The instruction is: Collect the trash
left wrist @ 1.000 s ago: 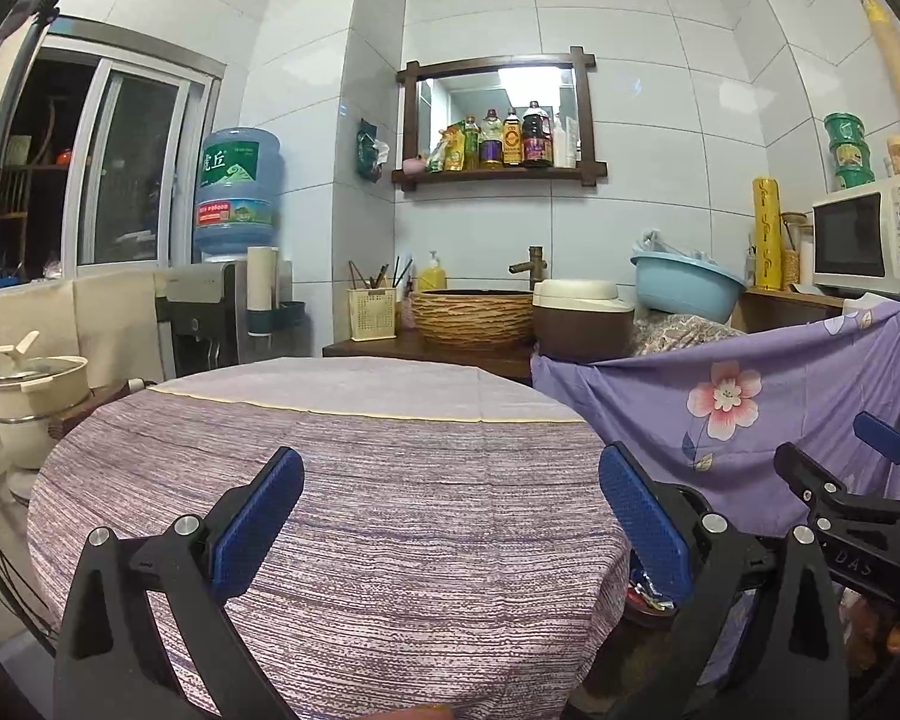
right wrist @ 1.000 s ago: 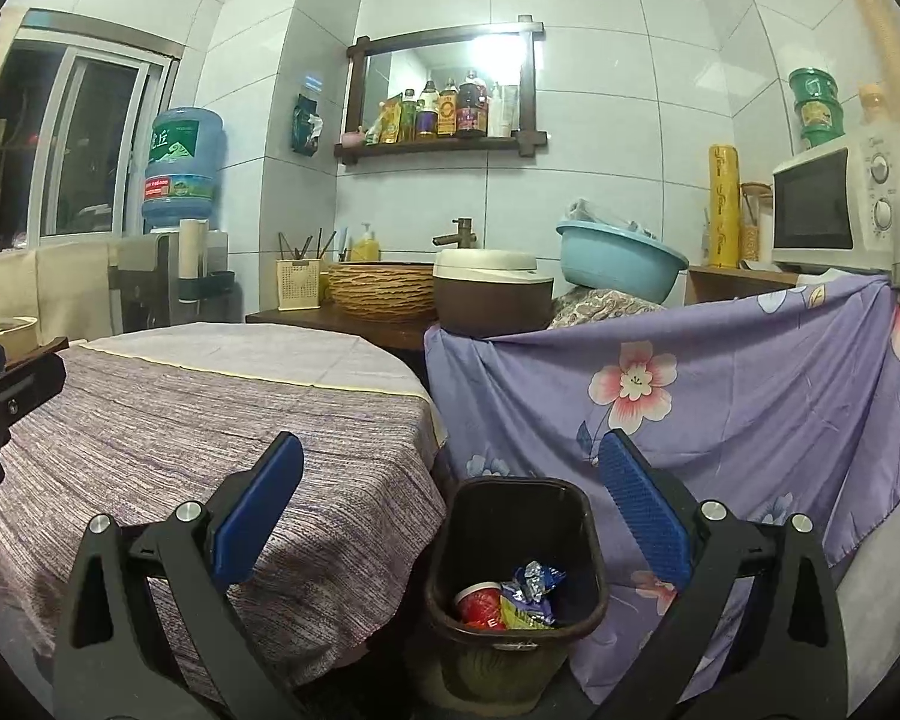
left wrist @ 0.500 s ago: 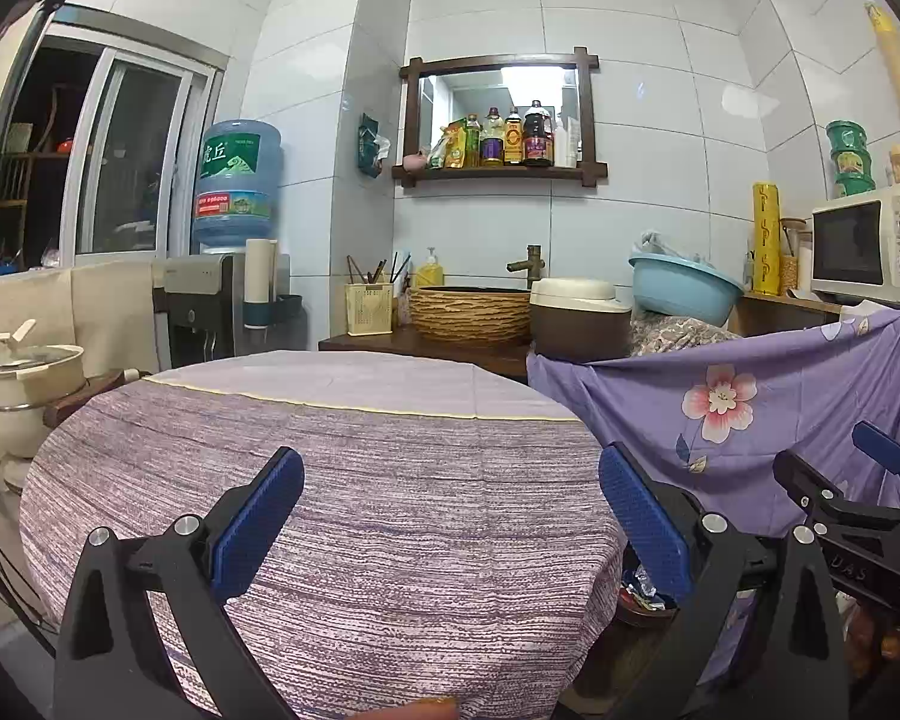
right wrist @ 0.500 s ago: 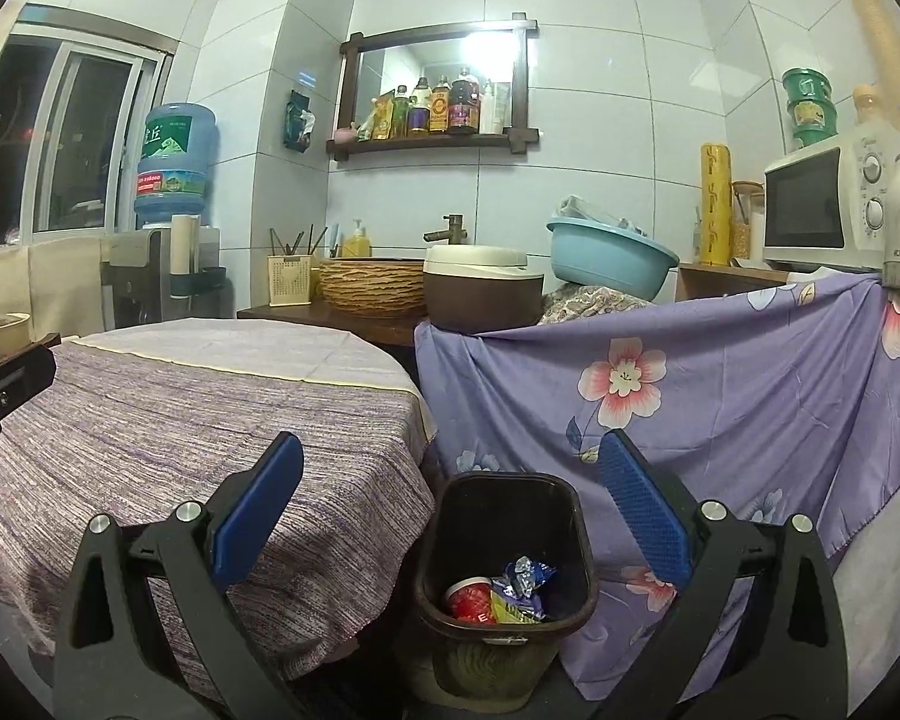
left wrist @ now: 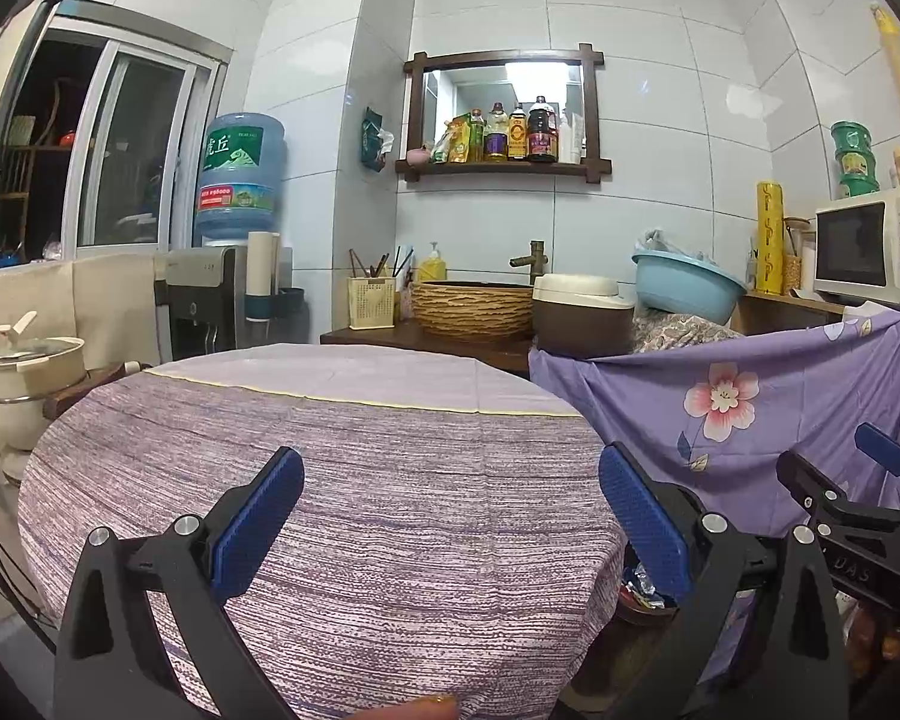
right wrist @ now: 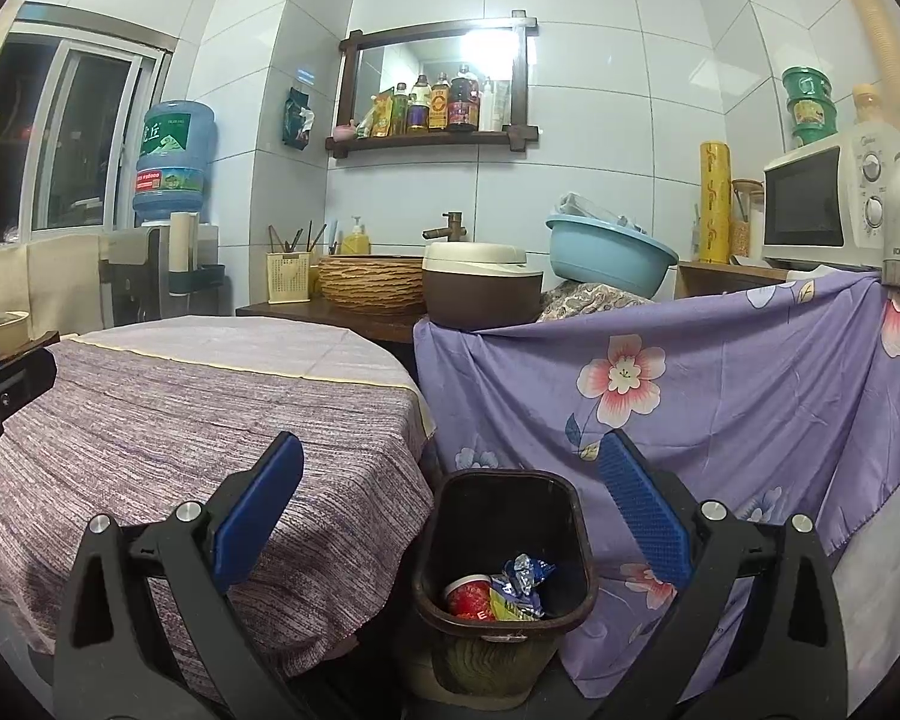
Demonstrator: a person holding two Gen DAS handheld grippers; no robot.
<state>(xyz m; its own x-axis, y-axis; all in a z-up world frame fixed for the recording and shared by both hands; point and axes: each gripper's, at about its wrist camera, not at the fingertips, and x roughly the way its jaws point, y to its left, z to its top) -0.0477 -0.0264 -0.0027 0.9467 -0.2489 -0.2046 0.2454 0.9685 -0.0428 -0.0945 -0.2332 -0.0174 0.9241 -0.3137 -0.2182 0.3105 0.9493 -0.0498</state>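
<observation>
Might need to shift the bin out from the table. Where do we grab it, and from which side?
Pinch the trash bin by its near rim, coming from above with one finger inside and one outside. The rim is a thin, exposed lip and the bin stands upright and open. The table crowds its left and the floral cloth its right, so a side approach looks tight.

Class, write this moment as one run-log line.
left tool: open, over table | right tool: open, above bin | bin: holds wrappers, red cup

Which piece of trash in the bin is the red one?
The red cup, at the left of the bin; the wrappers beside it are blue and silver.
</observation>
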